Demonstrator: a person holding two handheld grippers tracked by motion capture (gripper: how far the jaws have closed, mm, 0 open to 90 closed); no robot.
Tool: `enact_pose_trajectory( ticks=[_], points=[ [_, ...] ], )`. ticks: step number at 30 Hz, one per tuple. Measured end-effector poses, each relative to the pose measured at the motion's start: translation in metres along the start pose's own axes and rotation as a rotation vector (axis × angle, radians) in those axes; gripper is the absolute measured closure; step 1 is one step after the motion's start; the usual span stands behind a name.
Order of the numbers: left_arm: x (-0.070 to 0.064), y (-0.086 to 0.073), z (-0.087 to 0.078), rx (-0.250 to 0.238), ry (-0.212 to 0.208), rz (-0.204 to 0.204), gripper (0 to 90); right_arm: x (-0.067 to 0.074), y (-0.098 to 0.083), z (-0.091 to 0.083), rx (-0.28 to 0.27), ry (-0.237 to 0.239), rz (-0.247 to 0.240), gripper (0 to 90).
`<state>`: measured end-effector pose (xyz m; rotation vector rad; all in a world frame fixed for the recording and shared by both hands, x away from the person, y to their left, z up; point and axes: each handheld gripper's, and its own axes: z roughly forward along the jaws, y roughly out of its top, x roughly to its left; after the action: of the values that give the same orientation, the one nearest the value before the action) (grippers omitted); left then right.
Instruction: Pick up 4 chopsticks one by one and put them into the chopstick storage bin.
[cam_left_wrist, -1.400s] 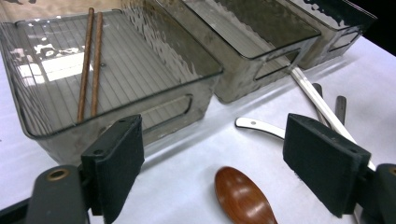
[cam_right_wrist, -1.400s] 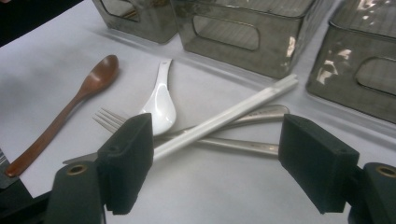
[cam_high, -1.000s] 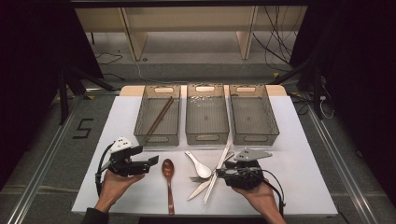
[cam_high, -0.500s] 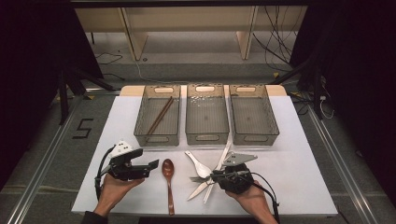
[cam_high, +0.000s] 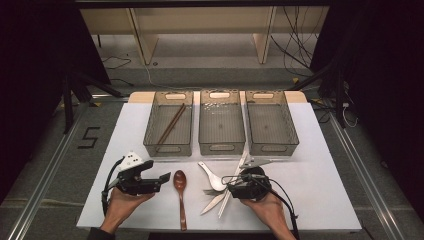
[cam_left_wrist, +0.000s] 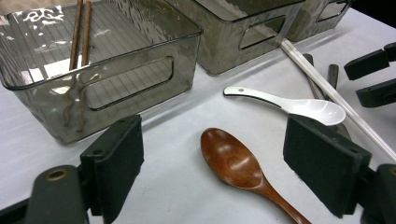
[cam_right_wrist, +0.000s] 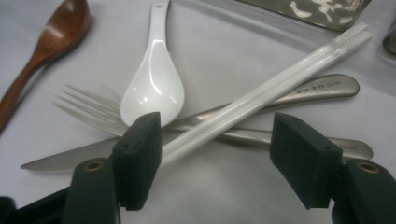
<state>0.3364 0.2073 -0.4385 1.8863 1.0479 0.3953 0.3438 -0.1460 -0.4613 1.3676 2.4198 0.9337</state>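
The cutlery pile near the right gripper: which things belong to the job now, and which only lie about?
In the job:
- right gripper, jaws open
- white chopsticks
- metal fork
- metal knife

Lying about:
- wooden spoon
- white spoon
- three bins

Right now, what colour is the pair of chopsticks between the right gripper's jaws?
White. The chopsticks show best in the right gripper view, lying across a fork and a knife.
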Motion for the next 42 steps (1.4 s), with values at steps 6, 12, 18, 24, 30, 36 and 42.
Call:
enact_pose_trajectory(
  ticks=[6, 12, 18, 24, 30, 36, 42],
  points=[
    [0.000, 0.000, 0.000, 0.003, 0.000, 0.006, 19.7, -0.002, 0.005, 0.009, 0.024, -0.030, 0.008, 32.6],
    [0.000, 0.000, 0.000, 0.001, 0.001, 0.009, 19.7, -0.010, 0.012, 0.011, 0.029, -0.057, 0.033, 33.2],
    [-0.001, -0.001, 0.000, 0.001, 0.003, 0.014, 19.7, -0.016, 0.015, 0.016, 0.050, -0.080, 0.045, 34.5],
    [0.000, -0.001, 0.000, 0.004, 0.004, 0.017, 19.7, -0.018, 0.017, 0.019, 0.069, -0.084, 0.040, 37.3],
    [0.000, -0.001, 0.000, 0.002, 0.005, 0.016, 19.7, -0.019, 0.018, 0.020, 0.089, -0.090, 0.026, 43.5],
    [0.000, -0.001, 0.000, 0.002, 0.004, 0.019, 19.7, -0.022, 0.019, 0.019, 0.106, -0.075, 0.027, 52.9],
    [-0.001, -0.001, 0.000, 0.004, 0.004, 0.022, 19.7, -0.027, 0.021, 0.018, 0.125, -0.067, 0.045, 60.2]
  ],
)
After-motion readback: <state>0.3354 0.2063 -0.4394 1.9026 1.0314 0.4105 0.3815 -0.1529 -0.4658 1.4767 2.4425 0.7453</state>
